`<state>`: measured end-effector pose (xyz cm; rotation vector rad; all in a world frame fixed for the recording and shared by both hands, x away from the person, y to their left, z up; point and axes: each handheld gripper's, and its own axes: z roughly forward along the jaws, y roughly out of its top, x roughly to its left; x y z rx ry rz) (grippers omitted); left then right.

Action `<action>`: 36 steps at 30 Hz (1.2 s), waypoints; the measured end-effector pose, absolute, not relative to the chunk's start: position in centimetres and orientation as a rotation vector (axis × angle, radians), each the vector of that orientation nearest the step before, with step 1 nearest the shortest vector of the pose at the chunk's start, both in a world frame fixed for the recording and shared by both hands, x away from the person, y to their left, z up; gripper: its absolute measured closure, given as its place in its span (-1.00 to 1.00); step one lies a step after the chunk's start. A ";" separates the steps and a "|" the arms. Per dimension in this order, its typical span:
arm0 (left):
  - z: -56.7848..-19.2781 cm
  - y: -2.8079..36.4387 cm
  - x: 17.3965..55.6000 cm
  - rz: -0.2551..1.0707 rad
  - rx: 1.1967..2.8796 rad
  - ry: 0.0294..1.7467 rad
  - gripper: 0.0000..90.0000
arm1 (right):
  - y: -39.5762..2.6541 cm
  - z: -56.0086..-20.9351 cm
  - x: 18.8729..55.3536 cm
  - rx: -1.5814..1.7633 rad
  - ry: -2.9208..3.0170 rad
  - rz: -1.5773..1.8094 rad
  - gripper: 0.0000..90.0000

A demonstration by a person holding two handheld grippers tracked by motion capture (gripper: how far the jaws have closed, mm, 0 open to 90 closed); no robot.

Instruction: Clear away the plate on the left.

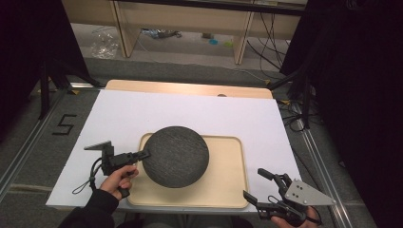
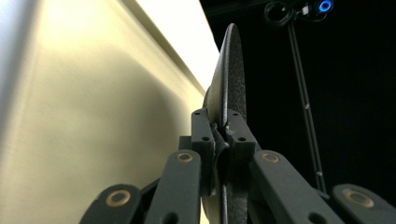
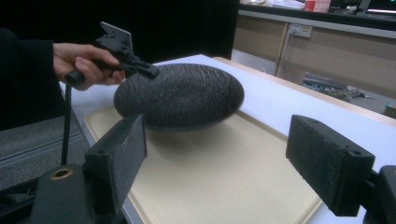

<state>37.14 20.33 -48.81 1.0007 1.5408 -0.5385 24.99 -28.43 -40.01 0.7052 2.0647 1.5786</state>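
Observation:
A round dark grey textured plate (image 1: 176,156) hangs level a little above a beige tray (image 1: 228,175). My left gripper (image 1: 141,154) is shut on the plate's left rim and holds it up. In the left gripper view the plate (image 2: 229,70) stands edge-on, pinched between the two pads of my left gripper (image 2: 219,133). The right gripper view has the plate (image 3: 182,95) floating over the tray (image 3: 224,172), with the left gripper (image 3: 144,70) clamped on its edge. My right gripper (image 1: 256,185) rests open near the table's front right corner, its pads (image 3: 327,163) wide apart with nothing between them.
The tray lies on a white sheet (image 1: 142,114) over a wooden tabletop (image 1: 190,88). Black stands and curtains flank the table. Cables (image 1: 271,33) and wooden furniture legs (image 1: 121,28) are on the floor beyond.

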 end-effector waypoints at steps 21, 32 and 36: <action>-50.0 15.7 36.7 -0.524 1.333 1.546 0.91 | -28.5 -40.0 24.9 0.683 2.064 1.574 -0.52; -49.8 15.4 36.7 -0.505 1.415 1.541 0.86 | -28.7 -40.0 24.8 0.687 2.070 1.562 -0.52; -50.1 15.4 36.8 -0.453 1.522 1.488 0.79 | -28.6 -40.0 24.9 0.688 2.066 1.571 -0.52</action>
